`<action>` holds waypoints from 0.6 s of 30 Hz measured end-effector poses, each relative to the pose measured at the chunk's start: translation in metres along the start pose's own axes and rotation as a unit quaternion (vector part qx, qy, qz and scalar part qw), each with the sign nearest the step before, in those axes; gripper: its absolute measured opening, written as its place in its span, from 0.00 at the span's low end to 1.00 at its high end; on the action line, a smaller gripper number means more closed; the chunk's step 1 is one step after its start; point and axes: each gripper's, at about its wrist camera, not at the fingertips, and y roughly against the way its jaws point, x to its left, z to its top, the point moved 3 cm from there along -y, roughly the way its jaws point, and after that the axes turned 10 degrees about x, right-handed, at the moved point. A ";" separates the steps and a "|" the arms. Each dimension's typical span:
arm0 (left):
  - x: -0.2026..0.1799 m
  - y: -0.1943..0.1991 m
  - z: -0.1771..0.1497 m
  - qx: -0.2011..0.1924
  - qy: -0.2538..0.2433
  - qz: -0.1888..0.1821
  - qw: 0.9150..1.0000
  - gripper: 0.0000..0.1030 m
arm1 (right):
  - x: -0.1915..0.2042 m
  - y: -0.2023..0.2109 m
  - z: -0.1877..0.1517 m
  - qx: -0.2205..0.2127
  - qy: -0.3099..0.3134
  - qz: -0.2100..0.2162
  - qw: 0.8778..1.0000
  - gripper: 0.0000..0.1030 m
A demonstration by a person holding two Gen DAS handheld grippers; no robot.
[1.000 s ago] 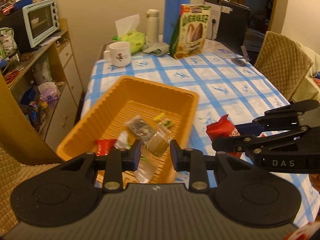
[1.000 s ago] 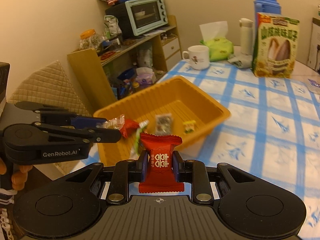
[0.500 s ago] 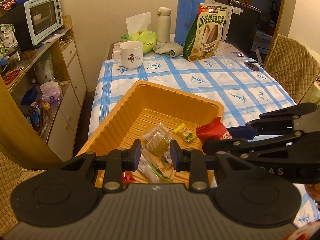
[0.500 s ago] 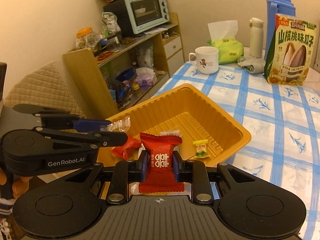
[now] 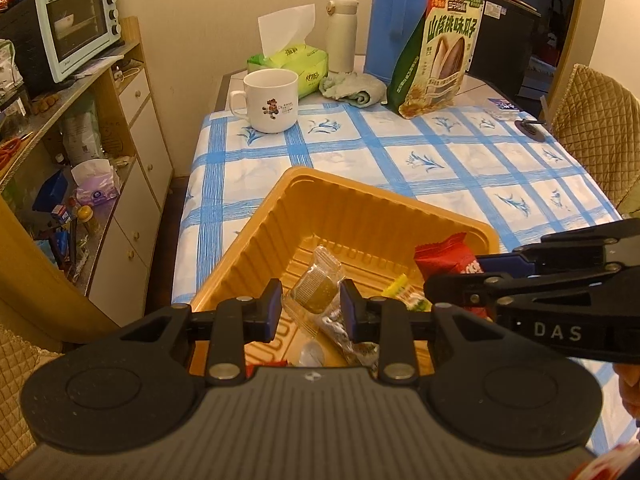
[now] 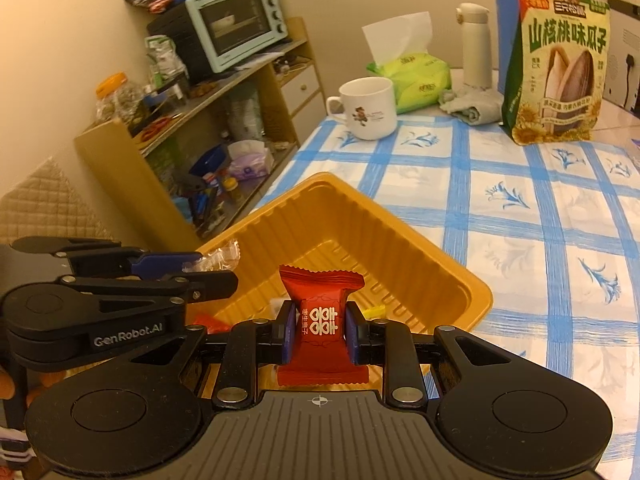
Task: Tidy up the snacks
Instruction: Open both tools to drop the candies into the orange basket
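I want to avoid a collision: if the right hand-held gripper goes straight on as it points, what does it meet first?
Probably the ribbed floor of the orange tray; depth is unclear. The right hand-held gripper holds a red candy.

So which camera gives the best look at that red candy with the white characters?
The right wrist view: the red candy sits centred, label facing, clamped in the right gripper. The left wrist view shows only one end poking past the gripper.

A home dining room: a table under a blue-checked cloth carries a mug, tissue pack, thermos flask and sunflower-seed bag. Left, a cluttered wooden sideboard bears a toaster oven; quilted chairs stand right.
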 end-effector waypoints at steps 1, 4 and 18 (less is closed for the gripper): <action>0.000 -0.003 0.002 0.001 0.000 -0.001 1.000 0.28 | -0.002 -0.001 0.001 0.000 -0.003 0.000 1.000 0.25; 0.001 -0.012 0.006 0.003 0.000 0.000 1.000 0.28 | -0.005 -0.004 0.005 -0.002 -0.010 0.001 1.000 0.25; 0.003 -0.025 0.009 0.000 0.004 -0.002 1.000 0.34 | -0.011 -0.006 0.007 -0.003 -0.020 0.001 1.000 0.25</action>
